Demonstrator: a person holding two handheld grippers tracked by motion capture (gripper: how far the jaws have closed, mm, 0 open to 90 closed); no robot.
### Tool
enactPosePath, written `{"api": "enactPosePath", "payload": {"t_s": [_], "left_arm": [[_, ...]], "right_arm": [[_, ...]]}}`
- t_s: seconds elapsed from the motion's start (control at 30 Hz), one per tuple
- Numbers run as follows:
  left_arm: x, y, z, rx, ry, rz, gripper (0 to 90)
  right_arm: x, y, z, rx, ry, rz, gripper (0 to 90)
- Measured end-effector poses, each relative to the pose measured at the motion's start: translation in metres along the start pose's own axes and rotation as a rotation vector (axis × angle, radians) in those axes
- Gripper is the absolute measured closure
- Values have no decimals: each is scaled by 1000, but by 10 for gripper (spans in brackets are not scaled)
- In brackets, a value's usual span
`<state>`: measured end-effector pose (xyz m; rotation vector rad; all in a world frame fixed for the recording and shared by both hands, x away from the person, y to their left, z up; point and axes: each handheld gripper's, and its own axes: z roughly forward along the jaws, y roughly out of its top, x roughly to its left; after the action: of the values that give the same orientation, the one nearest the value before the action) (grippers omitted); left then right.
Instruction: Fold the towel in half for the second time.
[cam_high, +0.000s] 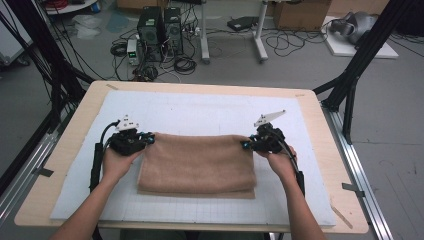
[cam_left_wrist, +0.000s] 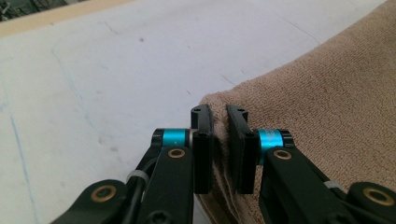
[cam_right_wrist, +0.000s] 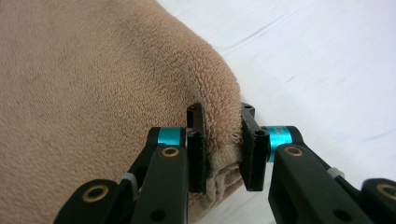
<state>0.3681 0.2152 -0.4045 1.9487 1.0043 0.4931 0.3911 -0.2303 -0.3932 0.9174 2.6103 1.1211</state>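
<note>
White mat (cam_high: 200, 112) under us; our left gripper (cam_high: 149, 139) and right gripper (cam_high: 246, 144) are each clamped on a far corner of the folded towel (cam_high: 197, 165). Corners gripped; the next fold, we judge, remains.

Even indoor light, soft shadows, pics slightly soft, no glare

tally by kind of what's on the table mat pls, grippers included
Brown towel: 1
Grippers: 2, left gripper and right gripper, each shut on a far corner of the towel
White mat: 1
Total: 4
</note>
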Motion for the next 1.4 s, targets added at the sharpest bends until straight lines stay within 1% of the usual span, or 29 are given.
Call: {"api": "enactPosePath", "payload": {"t_s": [0.07, 0.1, 0.17, 0.23, 0.27, 0.3, 0.37, 0.4, 0.43, 0.47, 0.5, 0.53, 0.57, 0.63, 0.7, 0.73, 0.77, 0.8, 0.83, 0.9, 0.93, 0.97, 1.03, 1.13, 1.17, 1.2, 1.27, 1.33, 1.4], "left_arm": [[6, 8, 4, -7, 8, -17, 811], [9, 14, 7, 5, 21, -6, 811], [13, 21, 11, 7, 37, -12, 811], [19, 29, 15, 7, 55, -14, 812], [22, 33, 17, -6, 58, -32, 812], [25, 37, 19, -5, 58, -41, 812], [30, 44, 26, -2, 66, -30, 807], [33, 47, 31, 8, 69, -33, 777], [35, 49, 34, 31, 73, -35, 699], [37, 49, 34, 33, 82, -39, 632], [39, 47, 33, 37, 73, -51, 619], [39, 46, 33, 47, 62, -53, 606], [39, 44, 32, 65, 48, -45, 600], [36, 39, 28, 59, 40, -30, 596], [31, 31, 22, 54, 13, -27, 596], [29, 29, 21, 65, 0, -28, 596], [24, 25, 19, 58, -6, -12, 596], [18, 20, 15, 54, -4, 13, 600], [15, 17, 14, 55, -11, 18, 610], [7, 8, 10, 61, -22, 33, 614], [5, 4, 9, 66, -26, 43, 614], [3, 1, 8, 65, -32, 39, 614], [-2, -6, 4, 70, -43, 53, 620], [-10, -15, -5, 68, -72, 70, 616], [-13, -18, -6, 80, -74, 88, 607], [-16, -22, -7, 97, -73, 118, 600], [-19, -29, -7, 127, -68, 145, 594], [-19, -35, -7, 147, -58, 146, 597], [-18, -37, -7, 139, -56, 142, 605]], "right_arm": [[-7, 10, 1, -4, -13, 4, 761], [-10, 15, 2, -1, -24, 2, 761], [-15, 24, 3, 0, -36, 6, 761], [-18, 33, 4, -8, -60, -12, 761], [-21, 37, 5, -8, -68, -13, 761], [-24, 41, 6, -5, -77, -15, 758], [-32, 50, 7, -16, -116, -15, 727], [-35, 53, 8, -20, -128, -4, 695], [-38, 56, 9, -28, -142, 4, 654], [-41, 57, 11, -34, -149, 24, 590], [-41, 57, 13, -49, -142, 51, 567], [-42, 55, 14, -56, -119, 67, 562], [-42, 54, 16, -49, -104, 74, 544], [-37, 53, 20, -1, -81, 75, 524], [-30, 52, 22, 32, -62, 69, 527], [-26, 52, 22, 27, -54, 62, 549], [-21, 51, 20, 15, -51, 50, 579], [-15, 48, 18, -14, -58, 26, 613], [-10, 44, 17, -22, -47, 22, 623], [-5, 37, 16, -14, -26, 39, 636], [-2, 30, 16, -23, -22, 35, 647], [0, 26, 15, -19, -17, 38, 650], [6, 16, 16, -19, -1, 36, 682], [14, 1, 16, 4, 15, 39, 719], [16, -3, 16, 13, 19, 41, 726], [17, -7, 17, 21, 16, 38, 727], [20, -16, 19, 38, 17, 36, 727], [22, -23, 20, 32, 23, 46, 728], [25, -28, 20, 32, 26, 46, 729]]}}
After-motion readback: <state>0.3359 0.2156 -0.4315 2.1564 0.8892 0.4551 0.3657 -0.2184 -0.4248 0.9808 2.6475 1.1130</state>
